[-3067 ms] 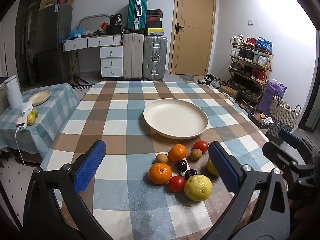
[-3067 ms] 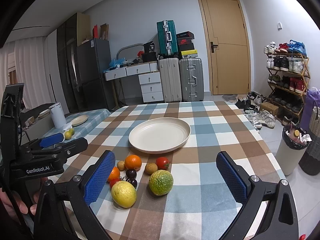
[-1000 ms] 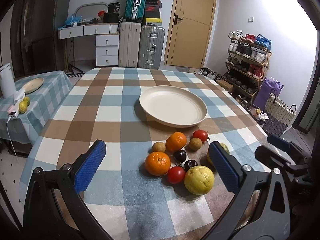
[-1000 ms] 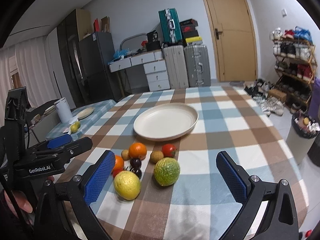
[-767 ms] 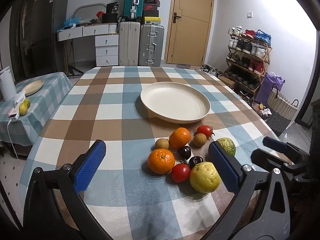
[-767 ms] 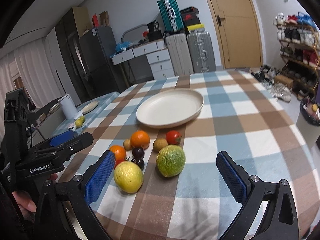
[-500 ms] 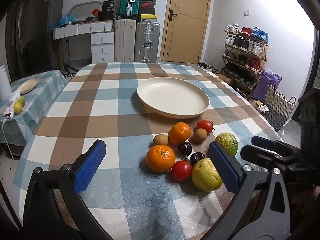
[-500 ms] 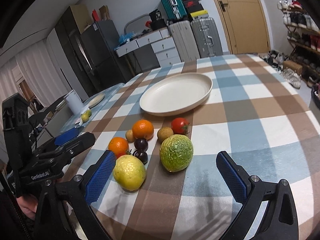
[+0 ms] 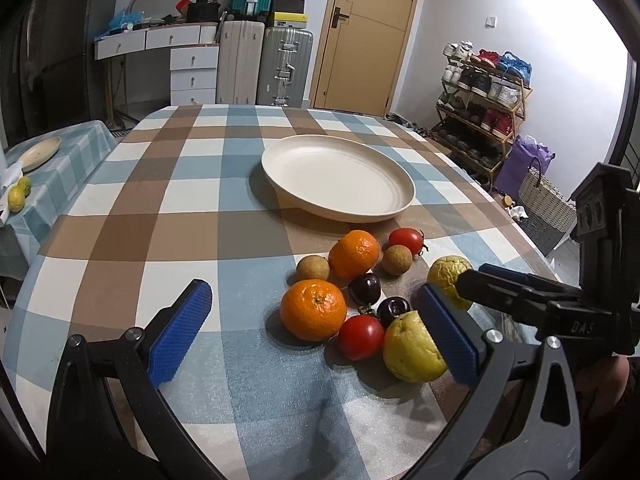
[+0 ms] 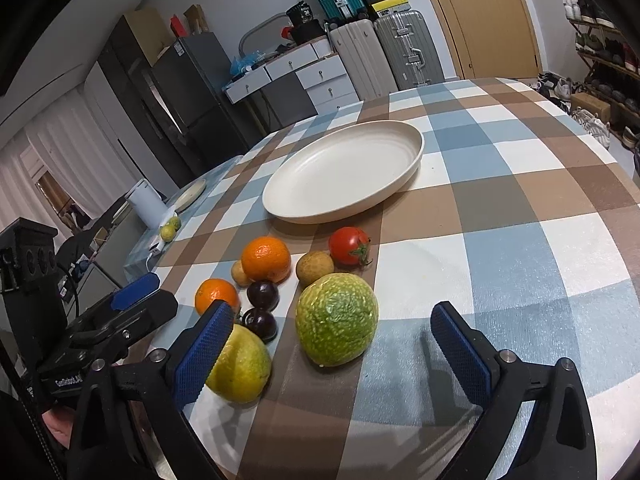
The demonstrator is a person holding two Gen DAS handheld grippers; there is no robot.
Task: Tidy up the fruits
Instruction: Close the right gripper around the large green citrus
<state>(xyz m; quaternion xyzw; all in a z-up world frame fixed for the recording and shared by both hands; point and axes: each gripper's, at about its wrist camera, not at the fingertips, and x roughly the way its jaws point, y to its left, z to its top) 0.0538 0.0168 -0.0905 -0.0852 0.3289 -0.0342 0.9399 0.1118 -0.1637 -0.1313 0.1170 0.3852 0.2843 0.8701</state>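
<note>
Fruit cluster: green bumpy fruit (image 10: 337,319), yellow fruit (image 10: 239,365), two oranges, two tomatoes, plums, on checked table (image 10: 500,208) near of the plate | plate (image 10: 344,170): bare, far of cluster | right gripper (image 10: 328,350): released, jaws wide, flanking green bumpy fruit, no contact | left gripper (image 9: 316,330): released, jaws wide, holding nothing

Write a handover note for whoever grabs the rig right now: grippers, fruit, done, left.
Left gripper: open, holding nothing, low over the near fruits.
Right gripper: open, holding nothing, fingers either side of the green citrus, not touching it.
Plate: no fruit on it.
All fruit sits in a cluster on the checked tablecloth in front of the plate: two oranges, two tomatoes, two plums, two small brown fruits, yellow citrus.
Done: nothing.
Left: all of it; green citrus looks first.
</note>
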